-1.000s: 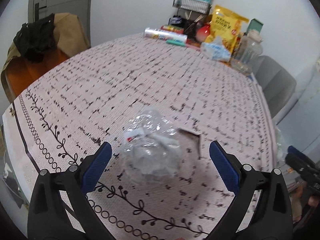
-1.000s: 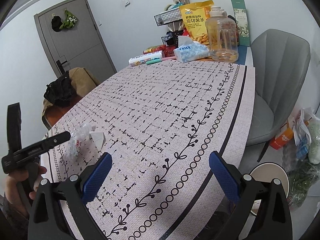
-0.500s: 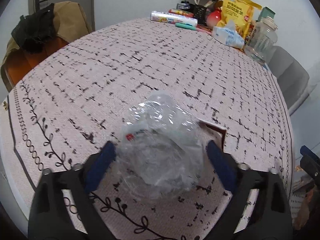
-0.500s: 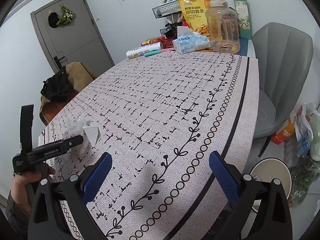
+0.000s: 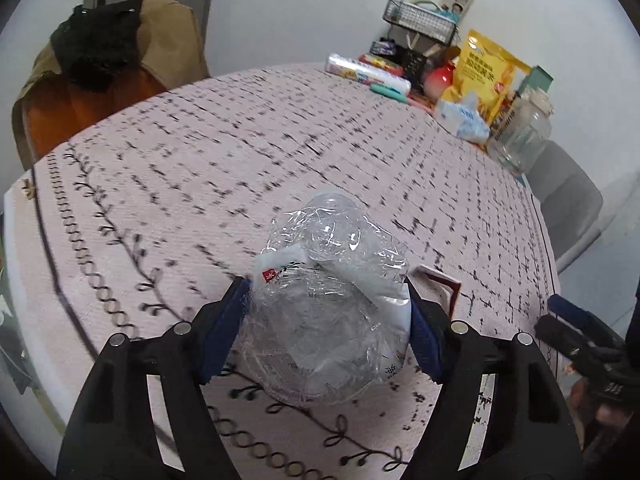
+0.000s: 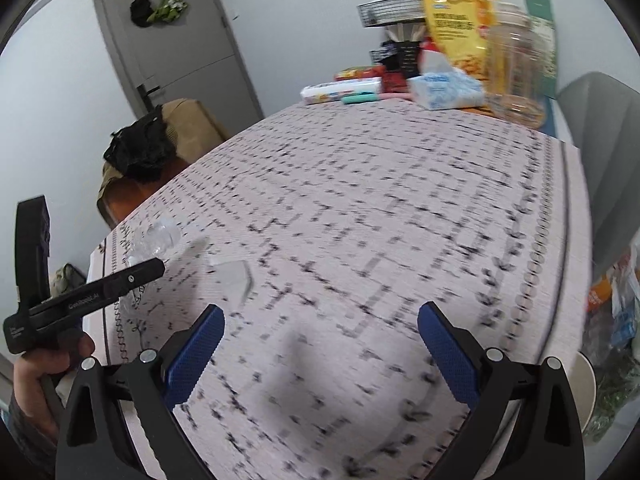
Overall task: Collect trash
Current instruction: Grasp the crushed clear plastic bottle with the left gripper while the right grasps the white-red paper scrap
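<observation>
A crumpled clear plastic wrapper (image 5: 328, 312) with a white label lies near the front edge of the patterned tablecloth (image 5: 240, 152). My left gripper (image 5: 326, 316) straddles it. Its jaws are closing and both blue pads touch the wrapper's sides. Just right of the wrapper lies a small folded white paper scrap (image 5: 438, 286), also seen in the right wrist view as the scrap (image 6: 234, 276). That view shows the wrapper (image 6: 160, 236) beyond a left finger (image 6: 132, 280). My right gripper (image 6: 320, 340) hovers open over bare cloth, to the right of the scrap, with nothing between its pads.
The table's far end holds a yellow snack bag (image 6: 456, 24), a tissue pack (image 6: 444, 90), a clear jug (image 6: 516, 60) and a wire basket (image 5: 420, 20). A chair with dark clothes (image 5: 96, 44) stands at the left, a grey chair (image 6: 600, 128) at the right, with bags and a bin (image 6: 588, 380) on the floor.
The left gripper moved forward around the wrapper and its jaws narrowed until the pads met the plastic. The right gripper swung left, further over the table.
</observation>
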Demonstrator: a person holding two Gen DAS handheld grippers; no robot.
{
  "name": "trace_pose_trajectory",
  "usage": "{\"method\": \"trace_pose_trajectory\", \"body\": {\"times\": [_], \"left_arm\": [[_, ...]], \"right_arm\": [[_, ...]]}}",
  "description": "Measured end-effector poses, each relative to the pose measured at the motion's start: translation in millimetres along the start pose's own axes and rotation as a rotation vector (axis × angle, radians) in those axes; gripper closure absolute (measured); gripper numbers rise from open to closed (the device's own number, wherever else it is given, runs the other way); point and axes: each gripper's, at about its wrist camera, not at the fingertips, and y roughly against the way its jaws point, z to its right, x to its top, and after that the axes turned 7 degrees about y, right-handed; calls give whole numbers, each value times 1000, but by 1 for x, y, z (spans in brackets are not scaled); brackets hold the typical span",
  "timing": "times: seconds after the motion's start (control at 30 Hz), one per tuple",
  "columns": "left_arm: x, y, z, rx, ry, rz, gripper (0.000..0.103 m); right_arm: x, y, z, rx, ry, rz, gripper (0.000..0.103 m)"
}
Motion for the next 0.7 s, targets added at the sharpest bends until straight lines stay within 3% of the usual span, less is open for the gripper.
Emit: {"method": "trace_pose_trajectory", "body": {"times": [0.5,0.6,0.67,0.7], "left_arm": [[7,28,-34,34,64,65,29],[8,31,-34,31,69,71,29],[7,32,-34,27,69,72,29],[7,33,-33,26,68,73,29]], "right_arm": [[31,-60,-67,83,142,-91,25],[33,-72,-73,84,156,-113,39],[33,-80,-75,95,164,-138,76],[32,-83,-76,96,168,-155,84]]}}
